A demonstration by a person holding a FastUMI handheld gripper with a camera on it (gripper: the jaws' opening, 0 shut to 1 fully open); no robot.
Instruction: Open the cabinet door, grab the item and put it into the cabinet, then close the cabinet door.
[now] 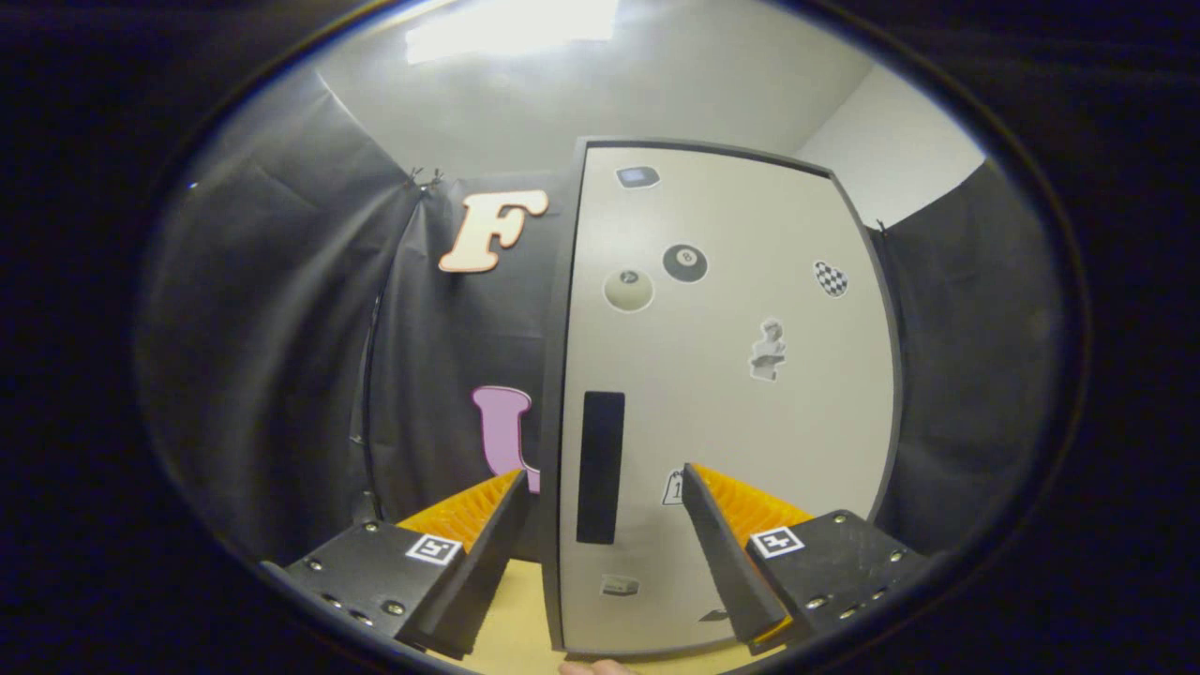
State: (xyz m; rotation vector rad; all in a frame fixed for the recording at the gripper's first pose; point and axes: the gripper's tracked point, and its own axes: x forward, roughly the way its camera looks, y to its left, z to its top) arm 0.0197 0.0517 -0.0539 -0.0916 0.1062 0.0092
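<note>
step one — opening. i see the cabinet door (731, 394) shut, its dark handle (600, 467) just ahead, between the spread, empty fingers of the gripper (602, 487). next, i judge: close on the handle and pull. item not spotted.

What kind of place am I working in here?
Likely a recording booth, not a home: black cloth walls, a sticker-covered cabinet door standing shut, its dark handle between the open hand-held gripper fingers.

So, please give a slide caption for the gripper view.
Open hand-held gripper faces the closed beige cabinet door, its black vertical handle between the fingers.
</note>
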